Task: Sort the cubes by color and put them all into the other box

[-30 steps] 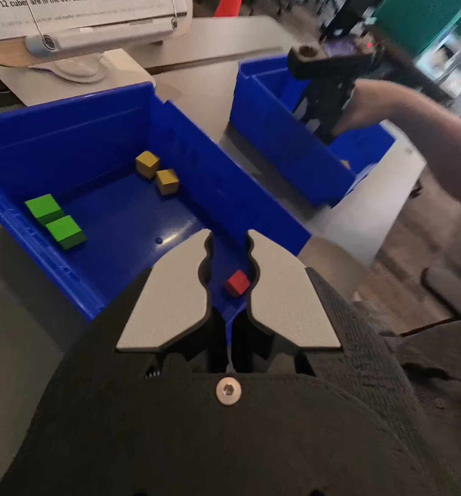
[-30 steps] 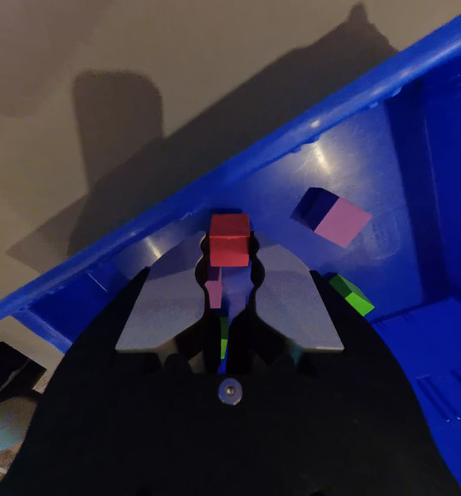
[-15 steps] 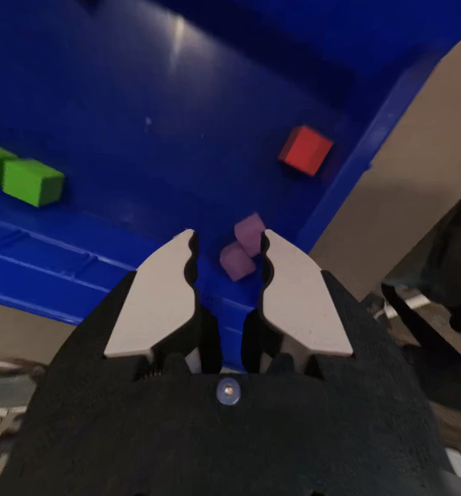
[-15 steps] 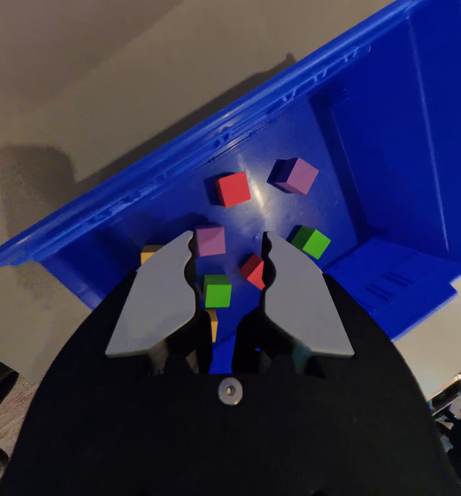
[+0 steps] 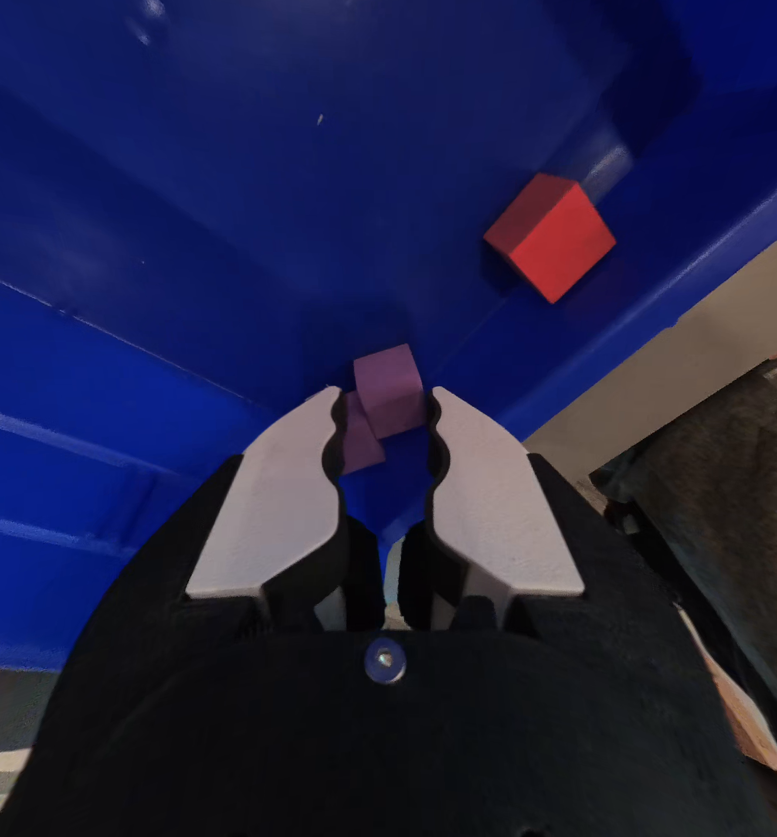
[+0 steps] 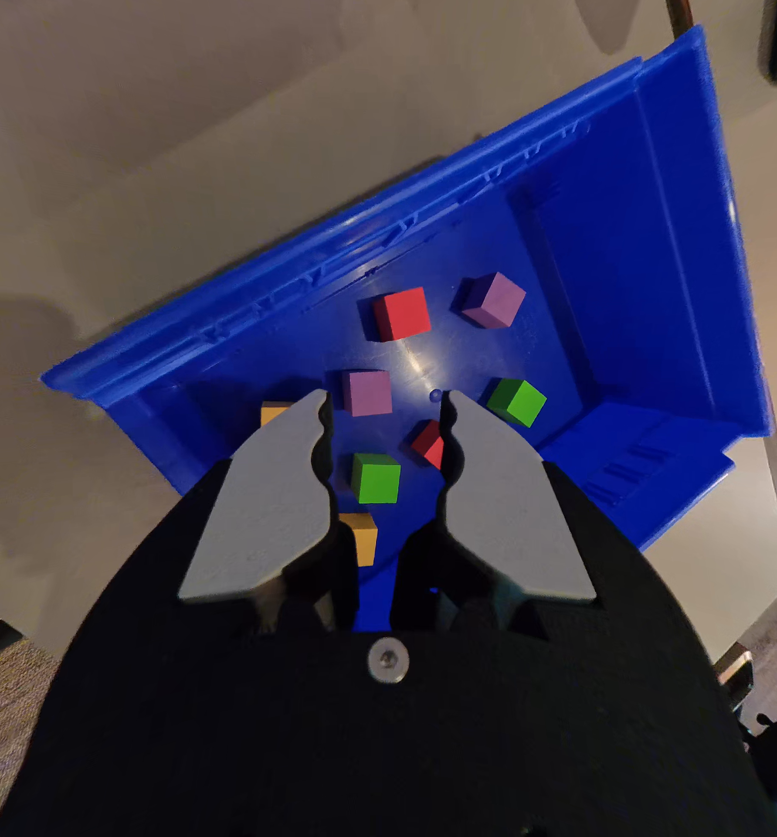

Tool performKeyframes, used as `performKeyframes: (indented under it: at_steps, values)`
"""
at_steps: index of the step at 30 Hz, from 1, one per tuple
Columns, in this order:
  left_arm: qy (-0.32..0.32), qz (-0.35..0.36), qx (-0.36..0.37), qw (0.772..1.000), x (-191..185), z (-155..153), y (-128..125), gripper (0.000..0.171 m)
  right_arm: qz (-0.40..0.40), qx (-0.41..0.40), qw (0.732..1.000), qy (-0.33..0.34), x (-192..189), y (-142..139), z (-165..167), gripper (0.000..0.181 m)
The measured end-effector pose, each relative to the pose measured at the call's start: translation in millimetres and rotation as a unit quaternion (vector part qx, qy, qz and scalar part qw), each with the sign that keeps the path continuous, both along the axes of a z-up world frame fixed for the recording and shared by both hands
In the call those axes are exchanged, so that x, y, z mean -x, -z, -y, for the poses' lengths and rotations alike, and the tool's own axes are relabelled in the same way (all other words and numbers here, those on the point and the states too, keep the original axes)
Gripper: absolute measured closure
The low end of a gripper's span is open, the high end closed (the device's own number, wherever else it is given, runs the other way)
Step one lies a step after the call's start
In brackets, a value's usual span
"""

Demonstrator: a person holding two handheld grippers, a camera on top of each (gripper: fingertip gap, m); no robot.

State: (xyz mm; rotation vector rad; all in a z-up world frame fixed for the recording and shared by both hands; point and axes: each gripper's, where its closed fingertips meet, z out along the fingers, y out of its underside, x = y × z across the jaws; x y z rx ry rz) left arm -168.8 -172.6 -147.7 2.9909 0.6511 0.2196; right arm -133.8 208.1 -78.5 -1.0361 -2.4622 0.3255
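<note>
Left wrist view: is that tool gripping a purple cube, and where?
Cannot tell: the left tool brackets the upper purple cube by its side faces, but contact is unclear. Right tool holds nothing.

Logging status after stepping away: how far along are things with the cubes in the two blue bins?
Looks done: the blue bin shows a red cube and two purple ones.
In hand: nothing clearly gripped; the left hand-held gripper is open, flanking the upper purple cube.
Left: the right hand-held gripper hangs open and empty over the second blue bin, with eight loose cubes.
</note>
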Motion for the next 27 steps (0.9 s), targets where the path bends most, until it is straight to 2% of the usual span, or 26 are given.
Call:
performKeyframes:
  at_steps: [5, 7, 10, 12, 14, 15, 17, 19, 20, 23, 27]
  values:
    - [-0.037, 0.008, 0.014, 0.999, -3, -1, 4, 0.142, -0.027, 0.005, 1.000, -0.003, -1, -9, 4, 0.137]
    - [-0.043, -0.013, 0.003, 0.999, 3, -4, 2, 0.143, -0.040, 0.004, 0.999, 0.000, -4, -15, 4, 0.138]
    - [-0.080, -0.013, -0.085, 0.993, 11, -20, -17, 0.144, -0.079, 0.017, 0.997, 0.007, -9, -31, 5, 0.138]
    - [-0.101, 0.001, -0.186, 0.977, 13, -39, -42, 0.143, -0.117, 0.046, 0.992, 0.005, -13, -45, 14, 0.139]
    - [-0.118, 0.047, -0.322, 0.938, 8, -64, -78, 0.143, -0.164, 0.092, 0.982, -0.014, -17, -61, 35, 0.138]
    - [-0.121, 0.080, -0.395, 0.907, 3, -77, -99, 0.144, -0.192, 0.122, 0.973, -0.034, -20, -70, 52, 0.138]
    - [-0.119, 0.164, -0.517, 0.831, -14, -95, -142, 0.144, -0.239, 0.188, 0.948, -0.096, -28, -86, 99, 0.137]
    - [-0.104, 0.235, -0.584, 0.770, -32, -104, -170, 0.144, -0.266, 0.208, 0.929, -0.153, -37, -93, 141, 0.134]
    - [-0.095, 0.263, -0.600, 0.749, -42, -107, -178, 0.144, -0.276, 0.209, 0.921, -0.178, -40, -95, 160, 0.133]
    - [-0.061, 0.327, -0.618, 0.713, -69, -117, -191, 0.144, -0.287, 0.230, 0.898, -0.241, -48, -105, 208, 0.130]
    - [-0.022, 0.362, -0.608, 0.707, -97, -126, -195, 0.144, -0.295, 0.249, 0.878, -0.282, -52, -115, 243, 0.132]
